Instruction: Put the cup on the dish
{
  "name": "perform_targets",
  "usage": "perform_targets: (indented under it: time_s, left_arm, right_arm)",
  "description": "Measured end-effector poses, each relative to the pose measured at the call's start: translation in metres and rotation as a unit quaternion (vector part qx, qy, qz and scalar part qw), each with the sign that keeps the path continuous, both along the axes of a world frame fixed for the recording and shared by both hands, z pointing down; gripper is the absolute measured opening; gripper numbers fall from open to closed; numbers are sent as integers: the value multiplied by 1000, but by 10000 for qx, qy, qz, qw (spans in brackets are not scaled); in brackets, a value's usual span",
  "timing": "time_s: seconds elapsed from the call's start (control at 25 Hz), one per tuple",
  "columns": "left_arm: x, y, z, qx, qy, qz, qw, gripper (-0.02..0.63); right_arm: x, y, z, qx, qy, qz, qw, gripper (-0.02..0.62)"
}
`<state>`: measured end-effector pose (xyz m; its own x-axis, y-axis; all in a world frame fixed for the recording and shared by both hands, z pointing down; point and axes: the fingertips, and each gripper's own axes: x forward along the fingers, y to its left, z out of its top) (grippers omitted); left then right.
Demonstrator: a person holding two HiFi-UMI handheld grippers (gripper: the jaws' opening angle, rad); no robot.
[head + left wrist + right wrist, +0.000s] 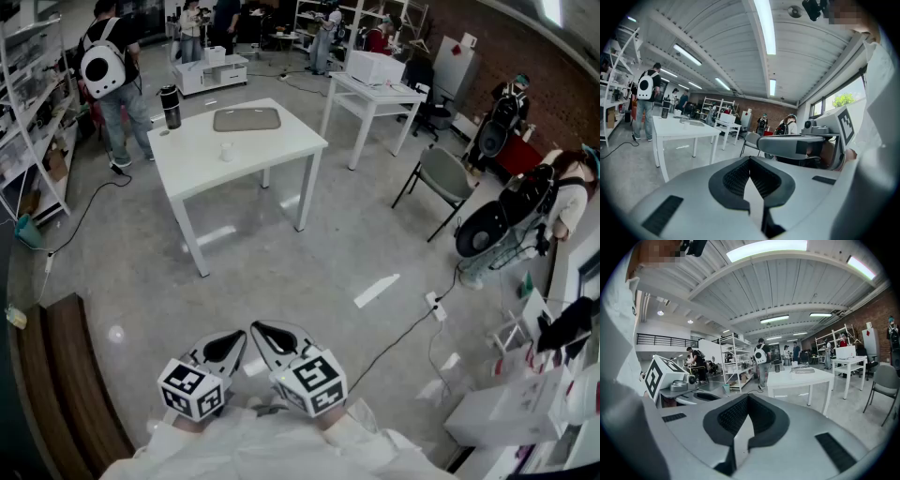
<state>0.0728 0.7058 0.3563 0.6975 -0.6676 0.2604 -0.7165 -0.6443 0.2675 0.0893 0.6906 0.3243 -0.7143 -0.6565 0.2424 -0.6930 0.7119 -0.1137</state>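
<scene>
Left gripper [750,163]: clenched, empty.
Right gripper [747,400]: clenched, empty.
Cup [226,150]: tiny, indistinct, at table [277,145] centre.
Dish [247,119]: by far edge.

The shells of the left gripper [751,161] and the right gripper [747,399] are seen as smooth, matt grey plastic, and their pads [736,178] as black and finely ribbed. At twelve o'clock in the head view, the table [272,150] is finished in smooth white. On it, the dish [247,119] is rendered matt grey and the cup [226,150] pale. The floor [309,272] is shown as polished grey concrete, glossy in patches. Dark wood is seen on the bench [70,375] at eight o'clock, and rough red brick on the wall [530,52] at two o'clock.
</scene>
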Motion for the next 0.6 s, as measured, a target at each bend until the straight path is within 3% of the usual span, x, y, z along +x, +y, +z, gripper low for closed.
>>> perform_targets:
  time_s: [0.6]
  left_arm:
    - [-1, -8, -1, -29, -2, -57, 10000, 9]
  right_arm:
    - [4, 1, 11, -226, -76, -107, 9997, 12]
